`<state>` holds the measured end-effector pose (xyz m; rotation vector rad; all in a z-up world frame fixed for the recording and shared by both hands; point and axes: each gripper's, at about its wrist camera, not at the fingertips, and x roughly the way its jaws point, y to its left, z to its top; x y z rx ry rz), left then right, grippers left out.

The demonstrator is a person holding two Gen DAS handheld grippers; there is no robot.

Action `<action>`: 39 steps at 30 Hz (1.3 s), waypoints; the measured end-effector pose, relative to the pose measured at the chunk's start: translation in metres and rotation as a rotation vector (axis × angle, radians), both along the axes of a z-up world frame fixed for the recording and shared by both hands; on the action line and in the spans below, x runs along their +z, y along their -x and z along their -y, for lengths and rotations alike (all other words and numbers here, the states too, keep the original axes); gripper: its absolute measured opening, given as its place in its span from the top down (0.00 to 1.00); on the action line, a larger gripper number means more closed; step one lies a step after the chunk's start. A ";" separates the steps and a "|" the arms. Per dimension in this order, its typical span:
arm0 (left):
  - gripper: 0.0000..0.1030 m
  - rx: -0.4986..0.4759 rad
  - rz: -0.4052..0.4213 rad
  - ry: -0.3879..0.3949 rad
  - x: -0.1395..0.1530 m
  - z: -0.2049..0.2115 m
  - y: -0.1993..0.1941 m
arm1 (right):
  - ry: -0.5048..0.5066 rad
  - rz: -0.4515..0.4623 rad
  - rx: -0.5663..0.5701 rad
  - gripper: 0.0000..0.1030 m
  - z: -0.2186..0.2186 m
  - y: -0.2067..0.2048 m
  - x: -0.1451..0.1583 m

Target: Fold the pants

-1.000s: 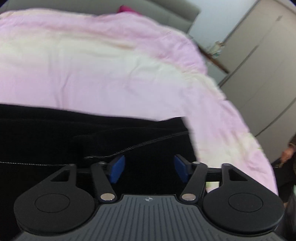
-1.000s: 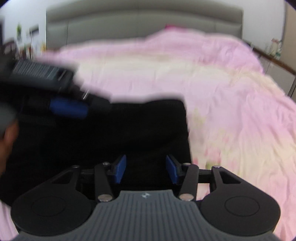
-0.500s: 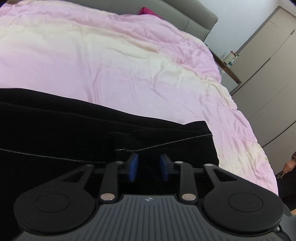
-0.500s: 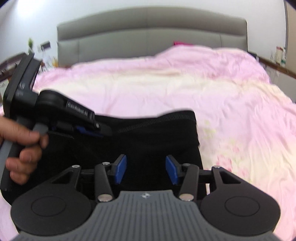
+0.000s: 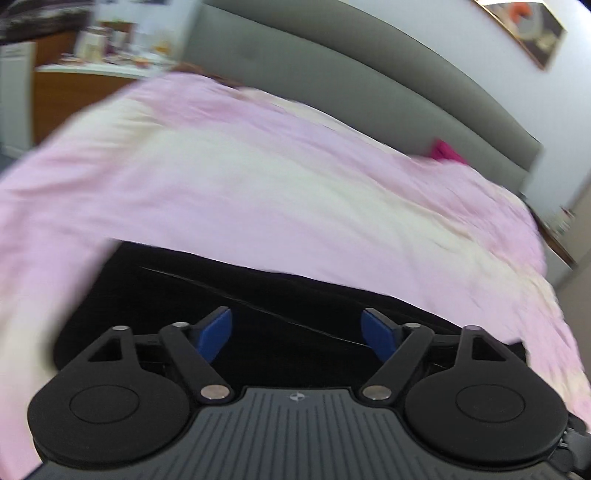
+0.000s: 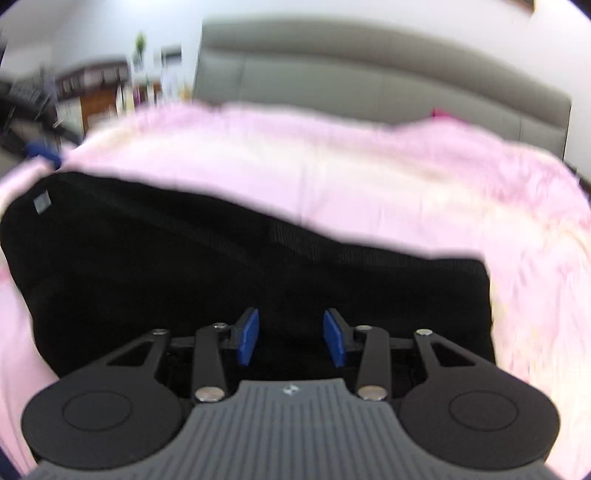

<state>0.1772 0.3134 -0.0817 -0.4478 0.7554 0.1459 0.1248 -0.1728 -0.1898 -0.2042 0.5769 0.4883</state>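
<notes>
Black pants [image 5: 258, 288] lie folded across a pink and cream bed cover [image 5: 258, 177]. My left gripper [image 5: 295, 314] hovers over their near-left part, jaws opening wide, nothing between the blue pads [image 5: 216, 332]. In the right wrist view the pants [image 6: 184, 266] stretch from a grey label [image 6: 41, 203] at the far left to a squared end on the right. My right gripper [image 6: 291, 314] sits low over the dark cloth, jaws closing with a gap left. I see no cloth pinched between its pads. Both views are blurred.
A grey padded headboard [image 5: 369, 85] runs behind the bed, with a magenta item [image 5: 447, 151] against it. Cluttered shelves and a wooden desk [image 5: 92, 48] stand at the far left. A framed picture [image 5: 524, 26] hangs top right. The bed cover [image 6: 332, 173] surrounds the pants.
My left gripper's jaws went from nearly together on the pants' seam to wide apart, and it swung away to the left. The hand holding it left the right view. My right jaws narrowed slightly.
</notes>
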 end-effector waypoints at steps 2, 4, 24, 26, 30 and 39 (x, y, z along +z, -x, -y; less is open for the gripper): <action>0.09 0.066 -0.041 0.020 -0.003 -0.036 0.019 | -0.006 0.057 0.031 0.63 -0.015 0.009 0.009; 0.09 0.127 -0.059 0.065 -0.011 -0.062 0.037 | -0.017 0.072 0.067 0.62 -0.038 0.017 0.012; 0.09 0.429 -0.123 0.638 -0.119 -0.108 0.076 | -0.051 -0.132 0.103 0.61 -0.320 0.016 -0.006; 0.09 0.479 -0.097 0.679 -0.130 -0.108 0.072 | -0.054 -0.140 0.104 0.60 -0.326 0.017 -0.009; 0.09 0.581 -0.068 0.758 -0.151 -0.109 0.066 | -0.032 -0.123 0.094 0.60 -0.332 0.022 -0.015; 0.19 0.638 0.031 0.784 -0.159 -0.110 0.064 | 0.020 -0.010 0.025 0.60 -0.324 0.039 -0.016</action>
